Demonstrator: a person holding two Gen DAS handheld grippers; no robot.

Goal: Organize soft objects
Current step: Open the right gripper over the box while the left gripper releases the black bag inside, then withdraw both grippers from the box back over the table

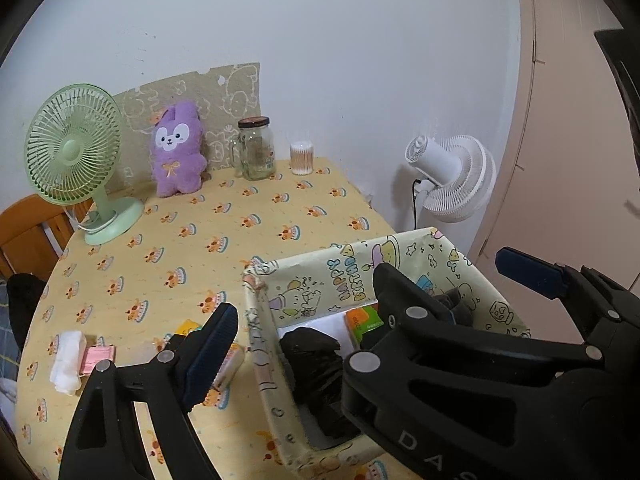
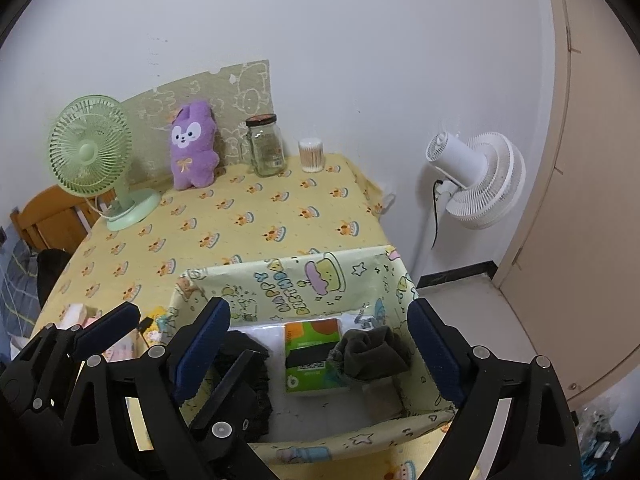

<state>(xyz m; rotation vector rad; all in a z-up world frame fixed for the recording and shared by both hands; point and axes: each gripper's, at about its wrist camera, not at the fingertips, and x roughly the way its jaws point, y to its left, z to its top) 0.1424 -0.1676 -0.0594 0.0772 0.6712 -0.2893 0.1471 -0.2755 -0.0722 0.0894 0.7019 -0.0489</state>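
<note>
On the tablecloth left of the box [image 1: 400, 252], a white wad [image 1: 66, 356] lies nearest the left gripper [image 1: 304, 316]; both grippers gape wide, empty.

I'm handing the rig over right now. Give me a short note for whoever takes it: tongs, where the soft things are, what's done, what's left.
Left tongs: open, empty, over the box.
Right tongs: open, empty, astride the box.
Patterned box at the table's near edge: holds a black cloth, a dark grey sock bundle and a green tissue pack.
Left: white wad and pink pack on the tablecloth left of the box; purple plush by the wall.
</note>
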